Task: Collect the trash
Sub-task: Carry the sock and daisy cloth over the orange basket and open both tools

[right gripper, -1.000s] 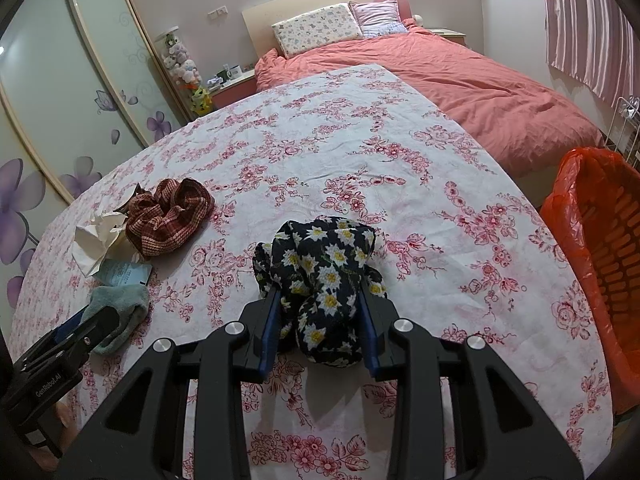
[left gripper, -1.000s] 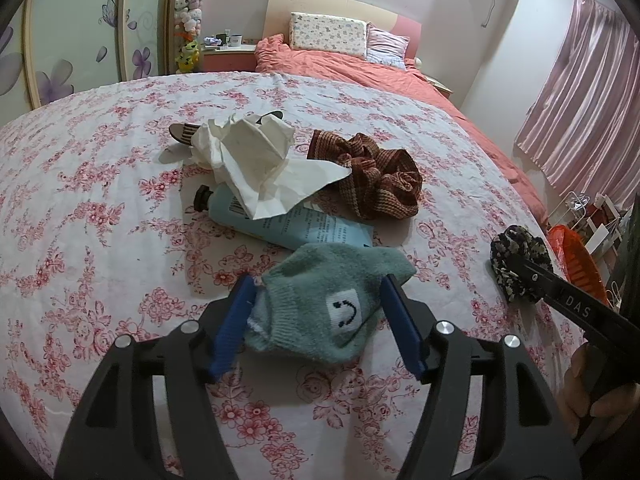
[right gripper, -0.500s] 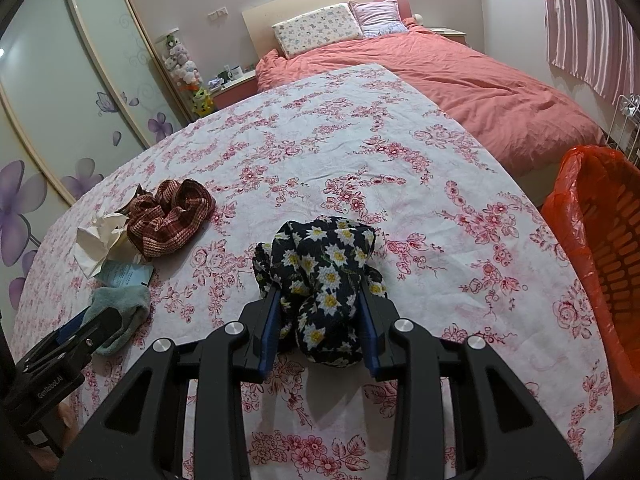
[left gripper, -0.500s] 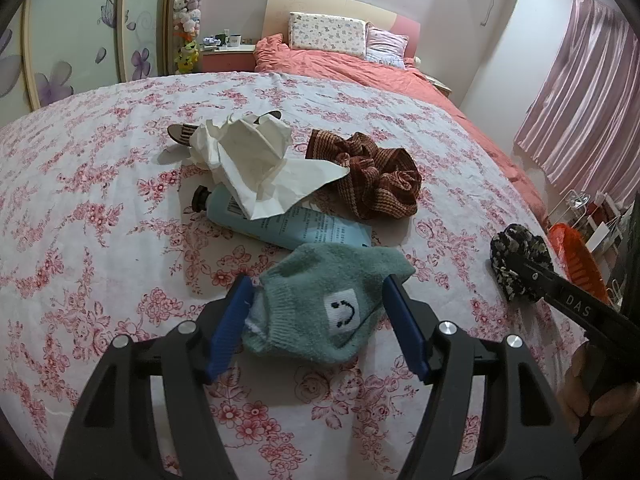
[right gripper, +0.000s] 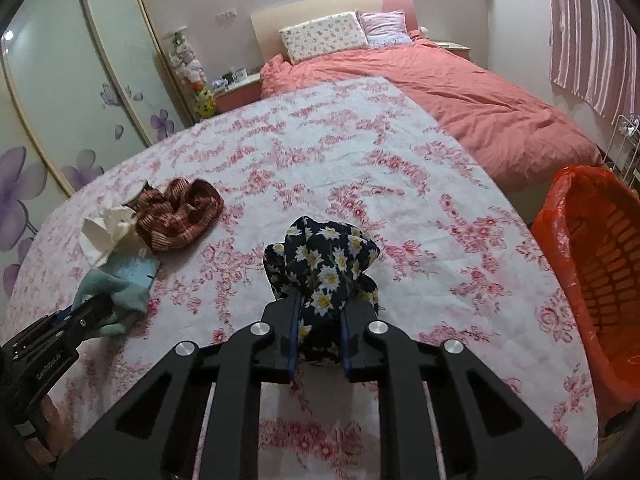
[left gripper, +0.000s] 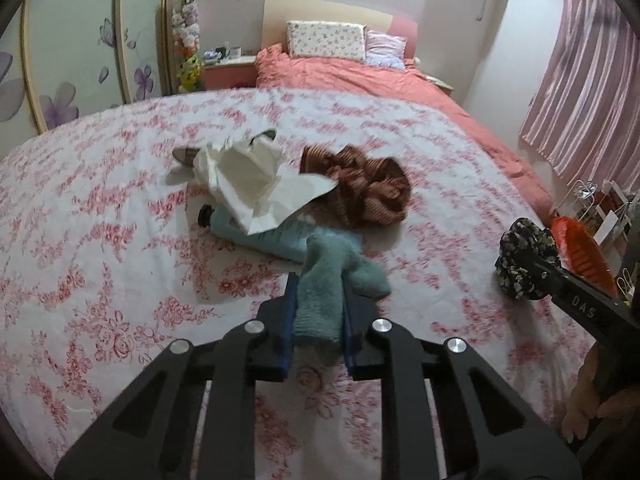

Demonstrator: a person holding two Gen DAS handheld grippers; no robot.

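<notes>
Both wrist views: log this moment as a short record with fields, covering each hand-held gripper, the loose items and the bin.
left hand-held gripper: shut on teal sock
right hand-held gripper: shut on black floral cloth
loose on the bedspread: white tissue, blue tube, brown plaid scrunchie
orange bin: beside the bed, right of the black floral cloth

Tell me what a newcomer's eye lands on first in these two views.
First, the two loads: the left gripper pinches a teal fuzzy sock, and the right gripper clamps a black daisy-print cloth bundle, both over the pink floral bedspread. Next, the orange-lined laundry basket glows at the bed's right edge. Further back lies a heap: crumpled white paper, a pale blue tube and a brown plaid scrunchie.
</notes>
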